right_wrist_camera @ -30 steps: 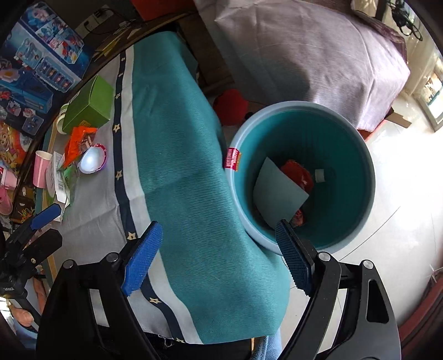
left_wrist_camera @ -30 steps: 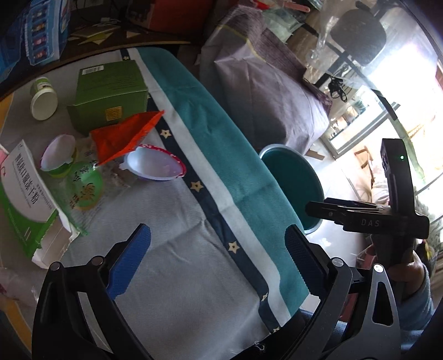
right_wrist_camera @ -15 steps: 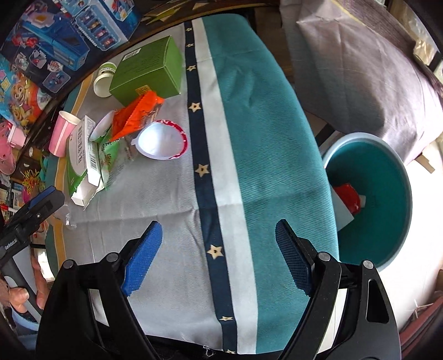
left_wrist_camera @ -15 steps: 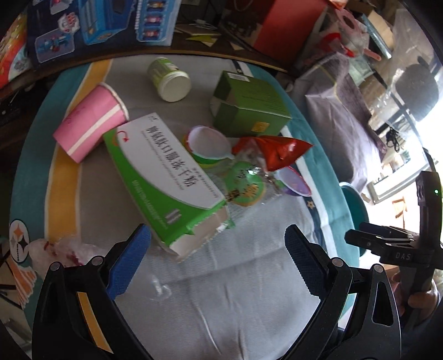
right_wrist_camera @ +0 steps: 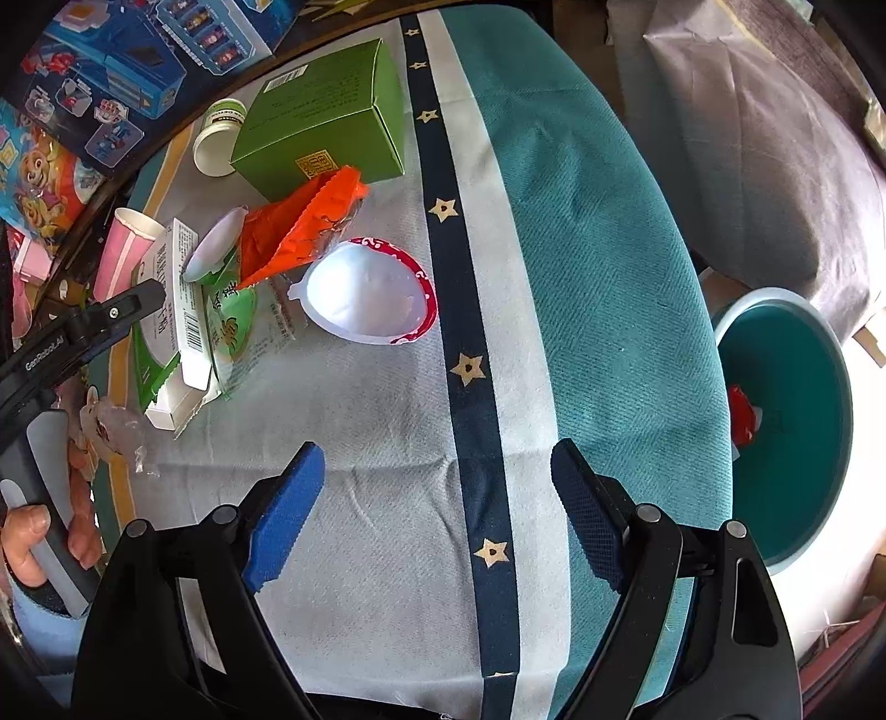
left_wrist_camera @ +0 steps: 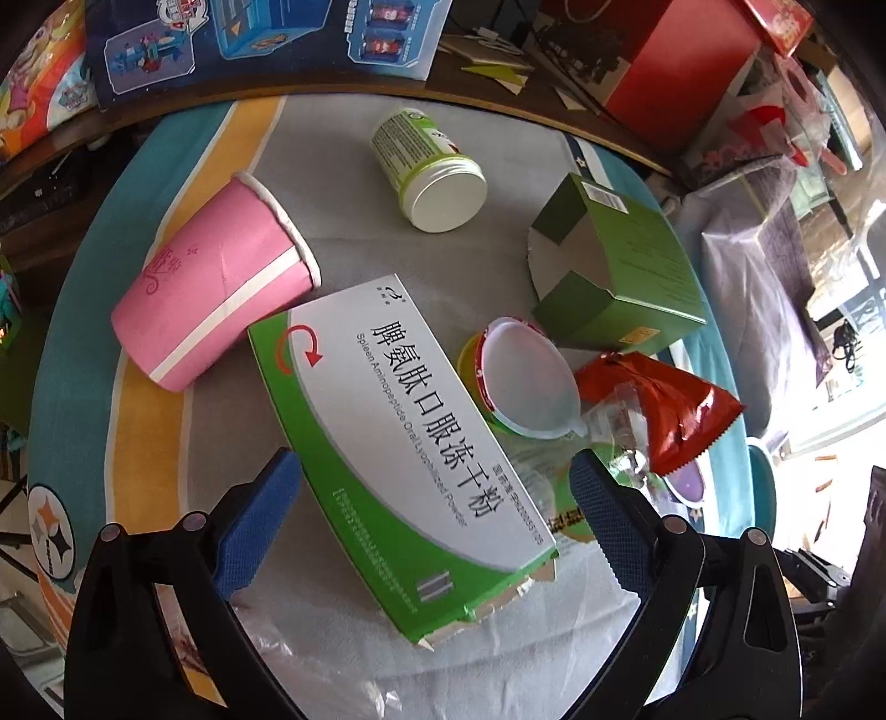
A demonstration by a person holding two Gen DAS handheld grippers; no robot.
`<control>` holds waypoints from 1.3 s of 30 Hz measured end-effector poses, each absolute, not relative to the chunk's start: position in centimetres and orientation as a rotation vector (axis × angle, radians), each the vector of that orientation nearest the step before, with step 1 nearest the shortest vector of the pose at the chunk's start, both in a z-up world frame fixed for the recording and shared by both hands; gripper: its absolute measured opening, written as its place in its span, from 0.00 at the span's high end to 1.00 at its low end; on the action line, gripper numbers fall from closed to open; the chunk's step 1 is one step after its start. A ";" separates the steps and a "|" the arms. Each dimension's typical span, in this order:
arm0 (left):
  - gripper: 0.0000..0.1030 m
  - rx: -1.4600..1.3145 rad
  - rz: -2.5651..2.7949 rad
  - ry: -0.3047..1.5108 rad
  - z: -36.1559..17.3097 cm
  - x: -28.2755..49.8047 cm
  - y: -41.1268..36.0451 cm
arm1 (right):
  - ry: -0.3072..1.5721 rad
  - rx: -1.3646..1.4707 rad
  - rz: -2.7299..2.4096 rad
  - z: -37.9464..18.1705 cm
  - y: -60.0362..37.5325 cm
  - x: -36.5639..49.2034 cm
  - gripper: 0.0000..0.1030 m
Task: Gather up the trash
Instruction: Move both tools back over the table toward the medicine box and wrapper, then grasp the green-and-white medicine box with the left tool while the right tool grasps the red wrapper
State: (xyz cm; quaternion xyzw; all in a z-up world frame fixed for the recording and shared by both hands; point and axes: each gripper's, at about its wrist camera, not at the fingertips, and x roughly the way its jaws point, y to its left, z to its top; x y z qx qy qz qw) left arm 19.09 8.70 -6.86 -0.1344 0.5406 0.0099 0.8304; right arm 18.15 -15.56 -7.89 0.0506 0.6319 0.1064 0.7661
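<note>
Trash lies on the clothed table. In the left wrist view my left gripper (left_wrist_camera: 434, 512) is open, its jaws to either side of a white-and-green medicine box (left_wrist_camera: 398, 437). Around it lie a pink paper cup (left_wrist_camera: 216, 288), a white jar (left_wrist_camera: 429, 169), a green carton (left_wrist_camera: 620, 266), a plastic cup (left_wrist_camera: 523, 382) and a red wrapper (left_wrist_camera: 664, 410). In the right wrist view my right gripper (right_wrist_camera: 437, 509) is open and empty over bare cloth, short of a white bowl-shaped cup (right_wrist_camera: 368, 291), the orange-red wrapper (right_wrist_camera: 299, 221) and the green carton (right_wrist_camera: 326, 122). The teal bin (right_wrist_camera: 786, 421) stands on the floor at right.
Toy boxes (left_wrist_camera: 266, 39) and a red box (left_wrist_camera: 670, 61) crowd the far edge of the table. A covered piece of furniture (right_wrist_camera: 747, 127) stands beyond the table's right side. Clear plastic film (left_wrist_camera: 310, 664) lies near the left gripper.
The left gripper has swung away from the bin side and closed in over the medicine box. The right gripper has swung from above the bin to over the table.
</note>
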 end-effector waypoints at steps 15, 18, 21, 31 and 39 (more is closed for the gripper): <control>0.16 -0.249 0.054 1.198 -9.7 19.7 9.5 | 1.382 0.143 0.262 -8.6 -13.9 20.1 0.22; 0.22 -0.219 0.014 1.178 -9.3 19.2 9.0 | 1.379 0.148 0.261 -8.3 -13.8 19.7 0.22; 0.23 -0.237 -0.014 1.157 -8.7 18.0 9.0 | 1.373 0.137 0.258 -7.9 -13.4 19.5 0.22; 0.25 -0.234 -0.126 1.109 -6.5 15.2 9.0 | 1.359 0.124 0.272 -6.7 -11.8 19.4 0.22; 0.22 -0.221 -0.168 1.174 -9.1 14.8 8.2 | 1.313 0.148 0.232 -5.6 -12.2 21.9 0.22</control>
